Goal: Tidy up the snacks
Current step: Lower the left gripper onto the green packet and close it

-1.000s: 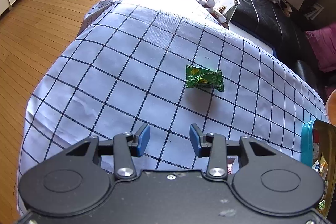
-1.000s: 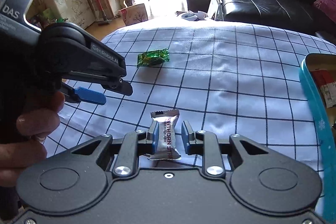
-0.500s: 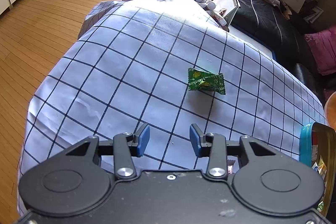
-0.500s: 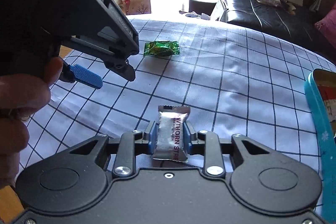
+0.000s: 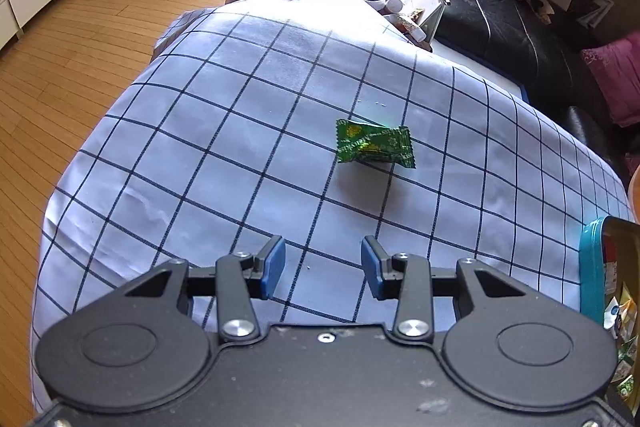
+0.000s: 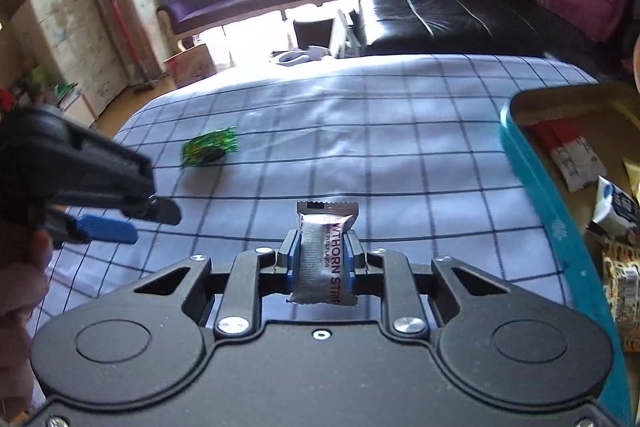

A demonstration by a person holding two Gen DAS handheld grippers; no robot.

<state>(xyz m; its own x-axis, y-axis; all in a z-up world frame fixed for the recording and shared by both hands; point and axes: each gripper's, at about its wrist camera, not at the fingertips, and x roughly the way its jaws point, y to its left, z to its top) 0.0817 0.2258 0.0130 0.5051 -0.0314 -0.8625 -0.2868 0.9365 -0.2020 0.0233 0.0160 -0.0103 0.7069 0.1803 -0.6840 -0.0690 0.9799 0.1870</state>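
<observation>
We had the right hand-held gripper (image 6: 320, 259) pinching the silver snack bar (image 6: 325, 259) upright between its pads. A sec earlier the bar lay on the checked cloth with the pads only straddling it; by now it was clamped and lifted clear, and the view had swung toward the blue tin (image 6: 536, 183), which filled much more of the right side. We read that as pick done, carry to the tin under way, drop not yet made.

The left hand-held gripper (image 5: 322, 267) sat spread, nothing between its pads, above the cloth (image 5: 208, 147) on the bench. It had crept a bit closer to the green candy (image 5: 374, 146), which lay flat on the cloth, well apart from the tin and ahead of the left pads, slightly right of centre. That one looked like the next pick, approx. straight ahead.

Hard to make out: the tin was cut off in both views, only its near rim and some wrappers inside showing, so we couldn't tell how full it was or where free room lay. Right view was motion-blurred, so the candy was smeared there. The bar's lower end hid behind the gripper body, and its print was only partly legible.
</observation>
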